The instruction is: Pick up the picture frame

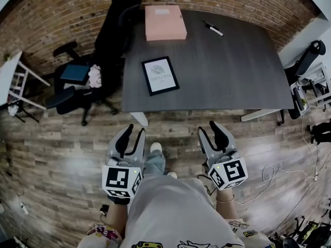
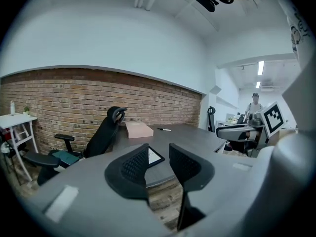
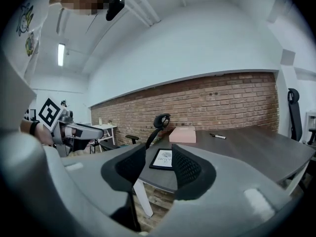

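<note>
A black picture frame (image 1: pixel 160 75) with a white print lies flat near the front left corner of the dark table (image 1: pixel 232 71). My left gripper (image 1: pixel 132 135) hovers over the wooden floor short of the table's front edge, jaws open and empty. To its right my right gripper (image 1: pixel 213 131) is also open and empty, at about the same distance from the table. In the left gripper view the picture frame (image 2: pixel 154 156) shows between the jaws, far off. The right gripper view likewise has the picture frame (image 3: pixel 165 159) between its jaws, some way ahead.
A pink box (image 1: pixel 165 22) and a black marker (image 1: pixel 213 29) lie at the table's far side. A black office chair (image 1: pixel 98 61) stands at the table's left end, a white shelf (image 1: pixel 15 81) farther left. Cables (image 1: pixel 289 174) run over the floor at the right.
</note>
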Tool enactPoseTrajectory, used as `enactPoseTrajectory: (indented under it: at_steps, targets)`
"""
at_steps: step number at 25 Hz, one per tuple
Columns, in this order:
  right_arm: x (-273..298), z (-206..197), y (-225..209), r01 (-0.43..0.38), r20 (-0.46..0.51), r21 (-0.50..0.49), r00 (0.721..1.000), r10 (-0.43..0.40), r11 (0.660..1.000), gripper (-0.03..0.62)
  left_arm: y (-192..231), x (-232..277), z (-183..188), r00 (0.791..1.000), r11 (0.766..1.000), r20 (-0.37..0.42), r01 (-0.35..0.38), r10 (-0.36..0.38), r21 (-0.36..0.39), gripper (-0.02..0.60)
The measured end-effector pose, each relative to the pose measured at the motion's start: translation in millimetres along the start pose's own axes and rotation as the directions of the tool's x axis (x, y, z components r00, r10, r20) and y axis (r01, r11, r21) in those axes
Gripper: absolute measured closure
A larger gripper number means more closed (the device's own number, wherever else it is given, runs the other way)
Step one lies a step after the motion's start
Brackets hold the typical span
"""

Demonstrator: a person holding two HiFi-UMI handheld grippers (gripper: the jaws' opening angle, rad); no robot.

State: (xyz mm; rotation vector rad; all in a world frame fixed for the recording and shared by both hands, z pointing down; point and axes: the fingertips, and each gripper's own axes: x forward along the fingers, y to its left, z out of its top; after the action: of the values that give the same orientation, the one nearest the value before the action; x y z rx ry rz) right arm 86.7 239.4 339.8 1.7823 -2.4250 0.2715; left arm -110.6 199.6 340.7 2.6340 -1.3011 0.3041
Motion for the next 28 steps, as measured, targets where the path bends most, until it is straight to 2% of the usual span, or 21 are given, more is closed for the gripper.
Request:
enactPoseTrajectory:
  at_steps: [6,12,20,28]
  targets:
    - [55,18,-3,0.015,0.000,0.000,1.000,-0.015,1.000,0.434,49,35,19,1.000,1.000,0.018,0.007,-0.007,-0.007,0.446]
    - [85,24,-2,0.044,-0.030,0.009,0.999,-0.044,0.999,0.434,77,56,25,0.999,0.999,-0.009,0.038,-0.038,-0.028,0.445]
    - [119,15,-13,0.037,-0.075,0.042,0.997,-0.034,0.998,0.433,90,90,10,0.996,0.997,-0.065,0.058,-0.061,-0.051,0.444]
    - [173,18,-49,-0.020,-0.099,0.058,0.995,0.026,0.998,0.418,100,141,16,0.995,0.997,-0.088,0.029,-0.036,-0.074,0.426]
